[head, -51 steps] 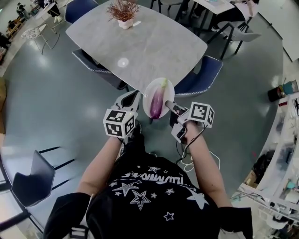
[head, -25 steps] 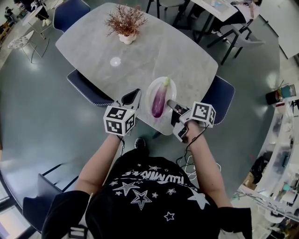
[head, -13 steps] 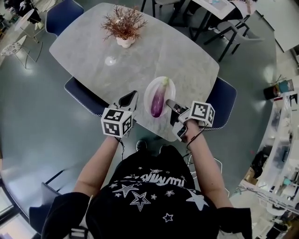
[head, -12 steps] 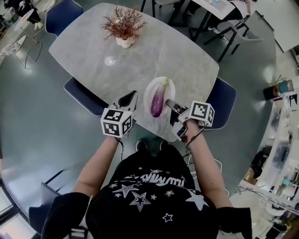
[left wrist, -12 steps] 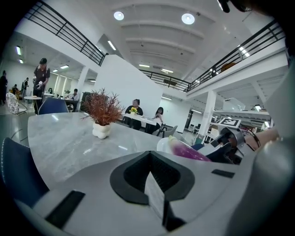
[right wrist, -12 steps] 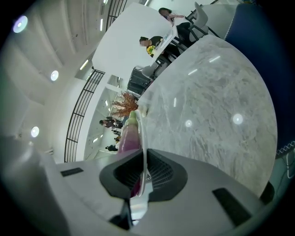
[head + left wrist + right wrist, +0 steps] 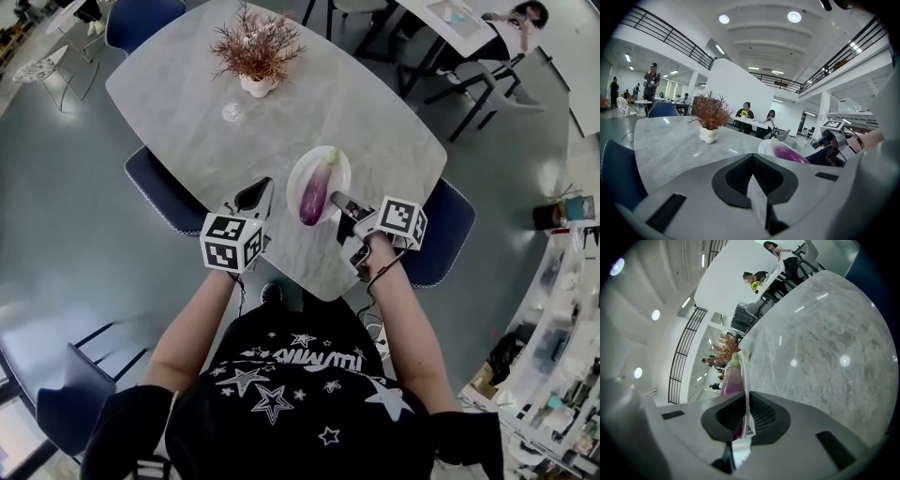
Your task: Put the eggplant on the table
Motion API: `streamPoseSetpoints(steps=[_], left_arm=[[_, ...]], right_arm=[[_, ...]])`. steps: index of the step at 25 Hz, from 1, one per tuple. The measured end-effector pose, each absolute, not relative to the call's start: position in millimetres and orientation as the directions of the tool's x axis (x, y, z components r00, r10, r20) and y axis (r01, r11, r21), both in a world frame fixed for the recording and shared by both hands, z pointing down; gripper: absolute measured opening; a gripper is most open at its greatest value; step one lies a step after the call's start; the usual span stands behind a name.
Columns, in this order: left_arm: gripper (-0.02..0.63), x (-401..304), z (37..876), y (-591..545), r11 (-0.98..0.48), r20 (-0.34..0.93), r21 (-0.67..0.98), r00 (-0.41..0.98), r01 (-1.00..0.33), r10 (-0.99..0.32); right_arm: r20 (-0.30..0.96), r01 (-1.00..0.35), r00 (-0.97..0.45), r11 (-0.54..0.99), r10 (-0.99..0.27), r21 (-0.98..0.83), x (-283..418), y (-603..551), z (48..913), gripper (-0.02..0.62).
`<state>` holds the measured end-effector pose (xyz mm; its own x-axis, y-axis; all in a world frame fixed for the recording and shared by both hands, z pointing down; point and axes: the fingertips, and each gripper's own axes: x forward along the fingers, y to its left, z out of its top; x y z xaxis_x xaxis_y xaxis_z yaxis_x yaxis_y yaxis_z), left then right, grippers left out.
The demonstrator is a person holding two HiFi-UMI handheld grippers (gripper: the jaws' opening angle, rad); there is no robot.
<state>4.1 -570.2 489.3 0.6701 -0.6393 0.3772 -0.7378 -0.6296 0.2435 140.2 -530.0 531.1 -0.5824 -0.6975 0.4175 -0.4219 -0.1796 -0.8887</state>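
Observation:
A purple eggplant (image 7: 313,187) with a green stem lies on a small white plate (image 7: 331,167). My right gripper (image 7: 341,202) is shut on the plate's near rim and holds it over the near part of the grey marble table (image 7: 309,94). The right gripper view shows the plate (image 7: 745,376) edge-on between the jaws, with the eggplant (image 7: 731,377) to its left. My left gripper (image 7: 256,195) is shut with nothing in it, just left of the plate. From the left gripper view the eggplant (image 7: 790,153) shows to the right. I cannot tell whether the plate touches the table.
A dried plant in a white pot (image 7: 255,52) stands at the table's far end. Blue chairs are tucked under the table on the left (image 7: 159,183) and right (image 7: 441,234). A person sits at another table (image 7: 516,23) at the back right.
The person has walked up to the table. The plate with the eggplant, over the floor by the table's edge two seconds ago, is now over the tabletop. Both grippers stay shut.

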Motion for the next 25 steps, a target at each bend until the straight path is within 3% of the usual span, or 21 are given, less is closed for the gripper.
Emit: streamPoseSetpoints(steps=[25], left_arm=[[0.008, 60.7, 523.2, -630.3, -0.473, 0.456, 0.245, 0.531, -0.847, -0.715]], right_arm=[[0.499, -0.418, -0.666, -0.276, -0.555, -0.866, 194.3, -623.8, 617.2, 0.021]])
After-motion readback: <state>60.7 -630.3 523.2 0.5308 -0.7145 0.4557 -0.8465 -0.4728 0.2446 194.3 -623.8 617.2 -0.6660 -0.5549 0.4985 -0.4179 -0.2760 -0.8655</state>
